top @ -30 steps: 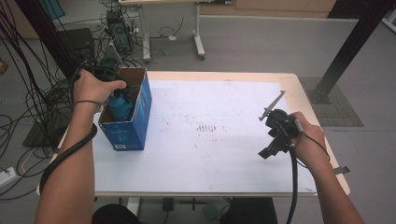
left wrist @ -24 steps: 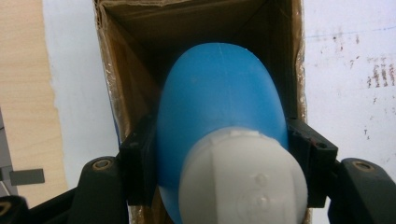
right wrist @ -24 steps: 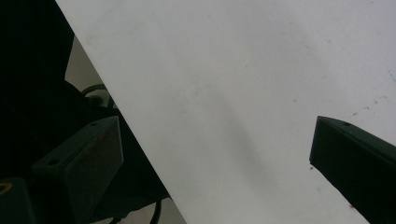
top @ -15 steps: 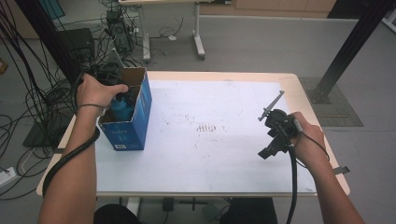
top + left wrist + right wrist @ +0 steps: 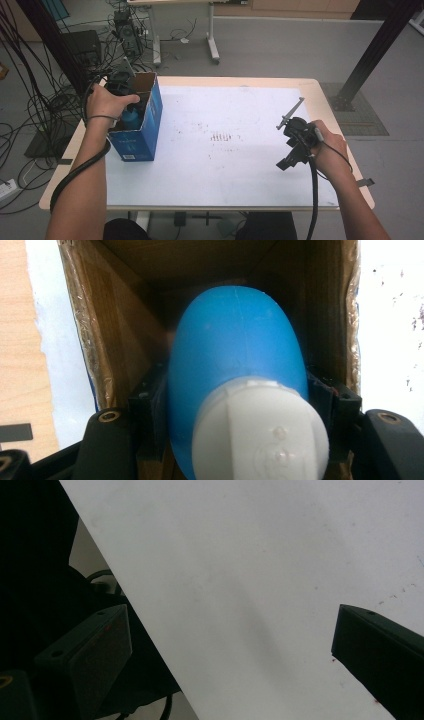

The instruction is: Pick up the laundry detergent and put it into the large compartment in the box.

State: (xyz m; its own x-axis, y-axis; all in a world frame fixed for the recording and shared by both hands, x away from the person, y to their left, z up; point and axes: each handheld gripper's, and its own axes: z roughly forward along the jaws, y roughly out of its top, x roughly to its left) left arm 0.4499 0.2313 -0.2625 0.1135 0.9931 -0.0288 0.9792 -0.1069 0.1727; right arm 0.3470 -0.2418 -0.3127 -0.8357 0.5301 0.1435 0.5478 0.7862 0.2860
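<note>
A blue cardboard box stands open-topped at the left of the white table. Inside it is a blue bottle with a white cap. In the left gripper view the bottle sits between the two black jaws within the brown box walls, and my left gripper is shut on it. A hand holds that gripper over the box's top. At the table's right side my right gripper rests low in the other hand. Its jaws stand wide apart over bare white tabletop, nothing between them.
Faint reddish marks dot the table's middle. Cables and dark equipment crowd the floor left of the table. A second table's legs stand behind, and a black post rises at the far right.
The left hand has shifted slightly over the box with the bottle still gripped. The right hand and its gripper have stayed put.
</note>
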